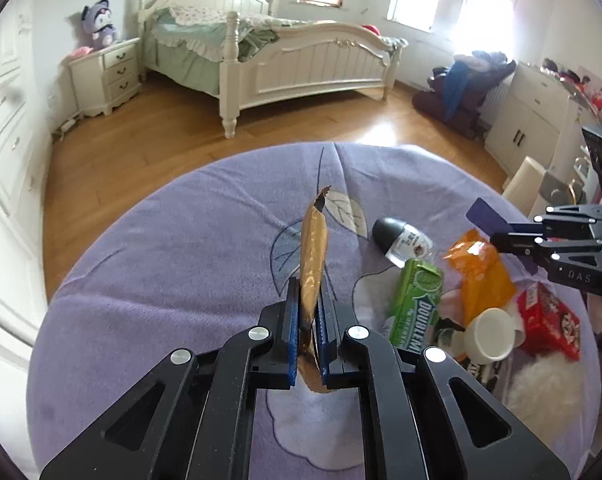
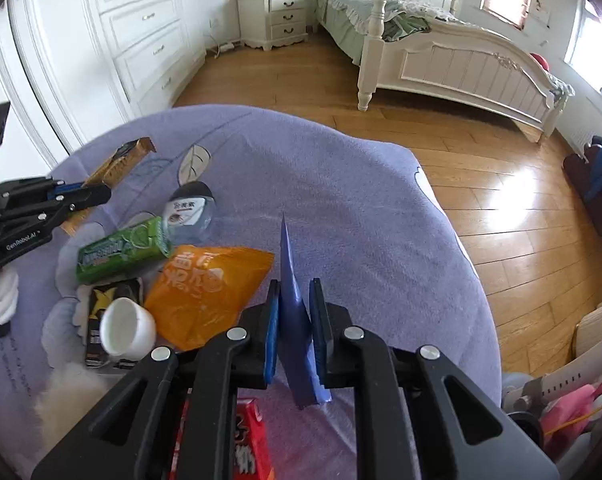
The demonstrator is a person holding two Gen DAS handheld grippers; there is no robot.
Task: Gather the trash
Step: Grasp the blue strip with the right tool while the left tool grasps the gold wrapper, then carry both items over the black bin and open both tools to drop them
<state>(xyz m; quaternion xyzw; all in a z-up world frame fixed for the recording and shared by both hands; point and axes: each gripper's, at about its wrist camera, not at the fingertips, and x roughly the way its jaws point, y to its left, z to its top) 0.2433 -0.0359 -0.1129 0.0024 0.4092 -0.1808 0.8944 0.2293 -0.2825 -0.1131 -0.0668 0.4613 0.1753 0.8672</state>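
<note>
Closest to the lens, the left gripper (image 1: pixel 309 312) has its jaws pinching a gold wrapper (image 1: pixel 313 256) edge-on, most of the foil standing up past the pads above the purple-covered surface (image 1: pixel 181 280). To lift it cleanly, I would raise it straight up and keep the pinch firm, since thin foil may slip out. Right of it lie a small roll-on bottle (image 1: pixel 401 240), a green gum pack (image 1: pixel 415 300), an orange bag (image 1: pixel 481 276), a white cup (image 1: pixel 489 334) and a red packet (image 1: pixel 549 320), all close together. Furthest right, the right gripper (image 2: pixel 295 320) has its jaws pinching a blue sheet (image 2: pixel 291 280), also upright. It sits just beside the orange bag, so drawing away from the pile should avoid dragging that bag along. No bin is in view.
</note>
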